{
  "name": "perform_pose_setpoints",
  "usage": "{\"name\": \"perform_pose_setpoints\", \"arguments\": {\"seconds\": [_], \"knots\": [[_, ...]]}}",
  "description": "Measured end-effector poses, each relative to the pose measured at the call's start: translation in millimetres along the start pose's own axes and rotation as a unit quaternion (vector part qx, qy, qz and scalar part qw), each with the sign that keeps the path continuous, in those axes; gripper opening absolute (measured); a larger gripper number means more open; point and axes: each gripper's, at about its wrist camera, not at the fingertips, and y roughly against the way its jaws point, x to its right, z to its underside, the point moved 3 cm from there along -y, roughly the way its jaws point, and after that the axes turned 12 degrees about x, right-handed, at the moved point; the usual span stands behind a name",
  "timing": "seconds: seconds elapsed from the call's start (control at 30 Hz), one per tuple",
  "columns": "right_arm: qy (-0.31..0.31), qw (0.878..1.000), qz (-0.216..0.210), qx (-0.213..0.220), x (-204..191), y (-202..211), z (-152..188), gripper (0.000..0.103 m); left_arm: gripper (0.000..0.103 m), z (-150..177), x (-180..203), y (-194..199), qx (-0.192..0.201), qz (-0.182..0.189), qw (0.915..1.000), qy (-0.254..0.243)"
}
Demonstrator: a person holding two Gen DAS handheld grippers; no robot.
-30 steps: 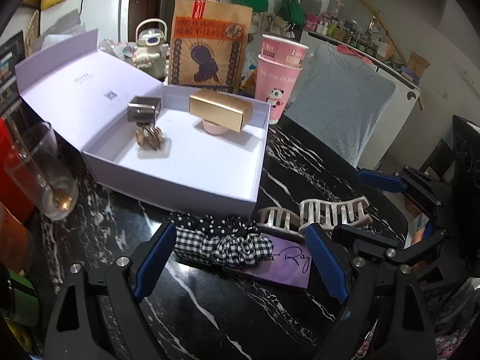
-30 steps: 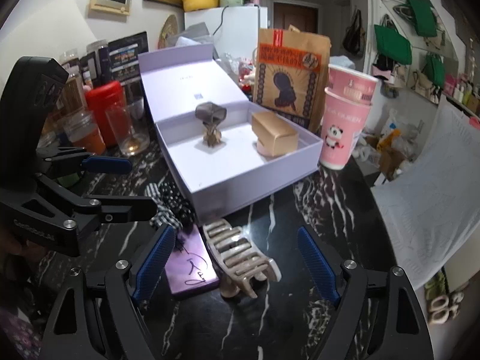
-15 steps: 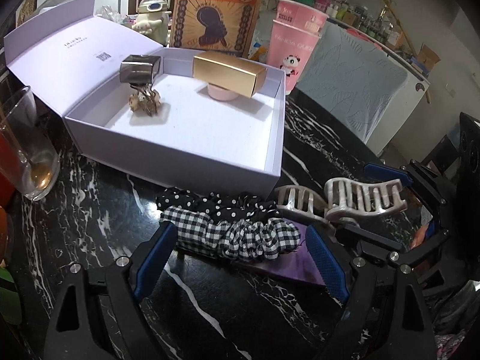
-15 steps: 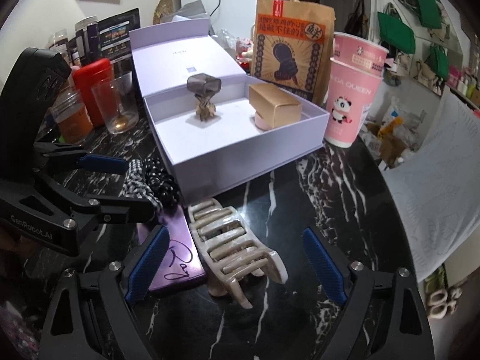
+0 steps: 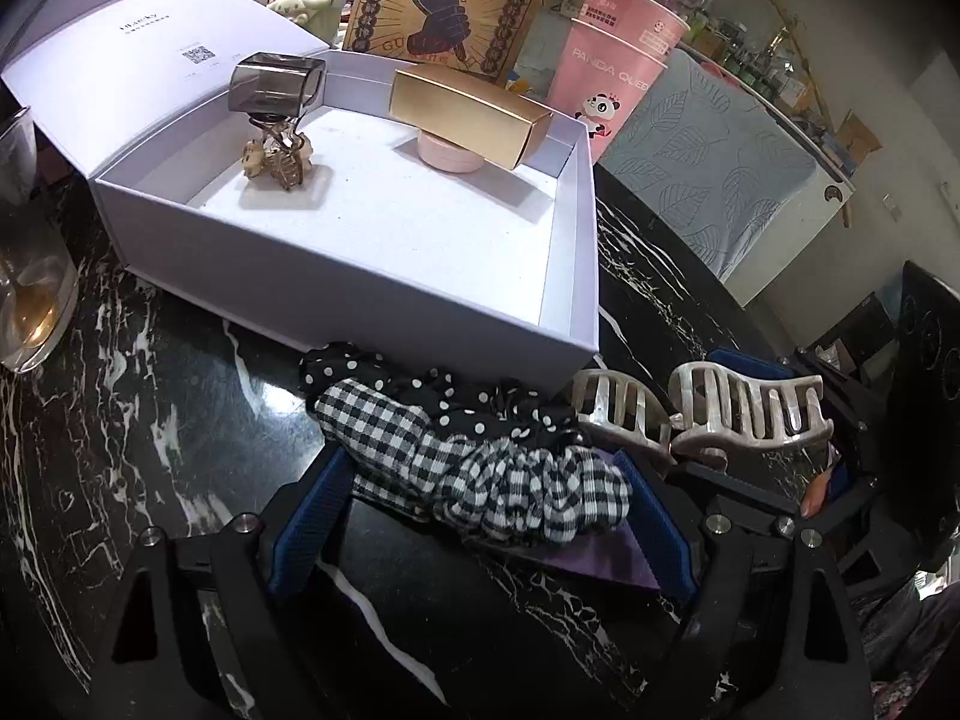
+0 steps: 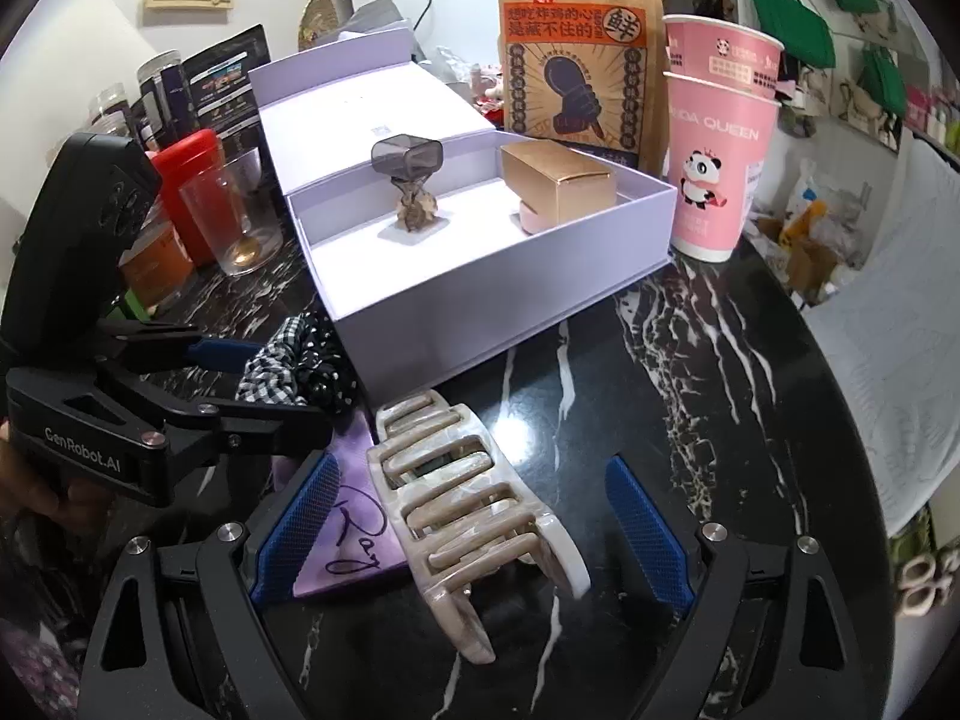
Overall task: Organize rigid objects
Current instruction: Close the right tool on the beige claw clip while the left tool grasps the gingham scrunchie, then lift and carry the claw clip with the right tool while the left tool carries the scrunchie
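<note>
An open lilac box (image 5: pixel 420 294) (image 6: pixel 510 294) stands on the black marble table and holds a grey hair claw (image 5: pixel 273 84) (image 6: pixel 407 159), a small brown claw (image 5: pixel 276 159) and a gold carton (image 5: pixel 468 111) (image 6: pixel 558 180) on a pink tin. My left gripper (image 5: pixel 480 498) is open, its fingers on either side of the checked and dotted scrunchies (image 5: pixel 480 456) (image 6: pixel 294 366). My right gripper (image 6: pixel 468 528) is open around a big beige hair claw (image 6: pixel 468 504) (image 5: pixel 720 414). A purple card (image 6: pixel 354 528) lies under them.
Stacked pink paper cups (image 6: pixel 717 144) and an orange-brown snack bag (image 6: pixel 576 54) stand behind the box. A drinking glass (image 5: pixel 24 276) (image 6: pixel 240 210), a red canister (image 6: pixel 186 180) and jars crowd the left. The table's round edge curves at the right.
Both grippers have moved forward and down. The left fingers now flank the scrunchies; the right fingers now flank the beige claw. Nothing has been gripped.
</note>
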Motion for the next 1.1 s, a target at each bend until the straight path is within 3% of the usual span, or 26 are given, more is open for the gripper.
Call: {"name": "perform_pose_setpoints", "arguments": {"seconds": [0.1, 0.2, 0.27, 0.37, 0.43, 0.83, 1.1], "knots": [[-0.007, 1.000, -0.004, -0.001, 1.1, -1.7, 1.2, 0.090, 0.088, -0.3, 1.3, -0.9, 0.004, 0.001, 1.0000, -0.005], [-0.011, 1.000, -0.010, -0.005, 0.9, -3.3, 3.3, 0.075, 0.089, 0.6, 2.5, -0.4, 0.010, 0.000, 0.9999, -0.012], [-0.013, 1.000, -0.014, -0.010, 0.5, -4.6, 5.1, 0.059, 0.088, 1.3, 3.0, 1.1, 0.014, 0.001, 0.9998, -0.012], [-0.017, 1.000, -0.018, -0.004, -0.5, -3.2, 6.1, 0.038, 0.080, 2.2, 4.0, 4.0, 0.017, 0.001, 0.9997, -0.016], [-0.017, 1.000, -0.016, 0.004, -0.4, -0.7, 5.1, 0.033, 0.075, 2.5, 4.8, 6.6, 0.020, 0.001, 0.9996, -0.020], [-0.027, 0.999, -0.012, 0.010, -3.2, 8.5, 7.2, 0.033, 0.052, 7.5, 12.3, 22.9, 0.036, 0.008, 0.9988, -0.033], [-0.028, 0.999, -0.005, 0.013, -6.6, 18.8, 9.6, 0.033, 0.050, 9.6, 6.0, 40.8, 0.060, 0.014, 0.9981, -0.002]]}}
